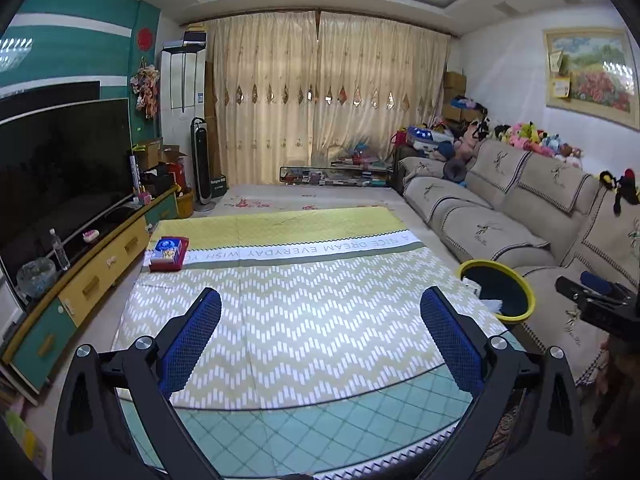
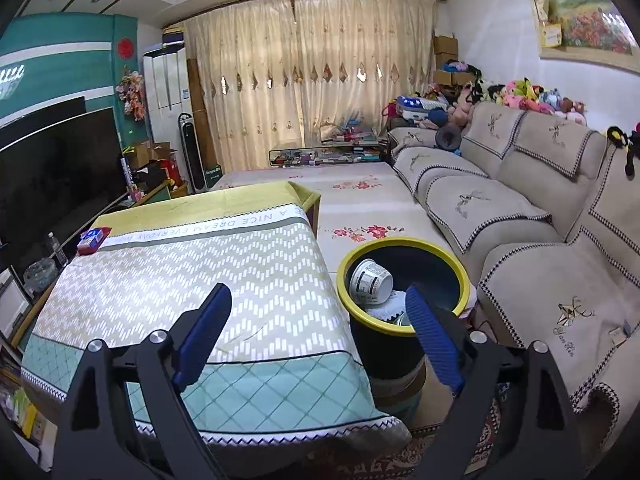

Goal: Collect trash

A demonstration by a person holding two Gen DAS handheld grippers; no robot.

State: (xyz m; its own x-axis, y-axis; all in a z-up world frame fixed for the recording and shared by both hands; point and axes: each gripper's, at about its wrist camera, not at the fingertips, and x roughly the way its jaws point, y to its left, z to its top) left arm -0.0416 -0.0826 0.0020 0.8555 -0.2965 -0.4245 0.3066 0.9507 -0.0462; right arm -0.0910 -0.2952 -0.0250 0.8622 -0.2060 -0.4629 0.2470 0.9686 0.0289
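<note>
A table (image 2: 168,280) stands in the middle of the room. On its far left corner lies a box (image 2: 93,239). A bin (image 2: 402,276) stands just beside the table's right edge, and a cup (image 2: 370,282) lies tilted in it. The sofa (image 2: 520,216) is right of the bin. The TV (image 1: 60,168) is left of the table. Curtains (image 1: 328,92) hang far behind.

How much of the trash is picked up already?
Mostly done, it looks like. A white cup and some pale scraps already lie in the yellow-rimmed bin. Nothing is in hand: the left gripper and right gripper are both open and empty. On the table cloth only a red box remains at the far corner; whether it counts as trash I cannot tell.
</note>
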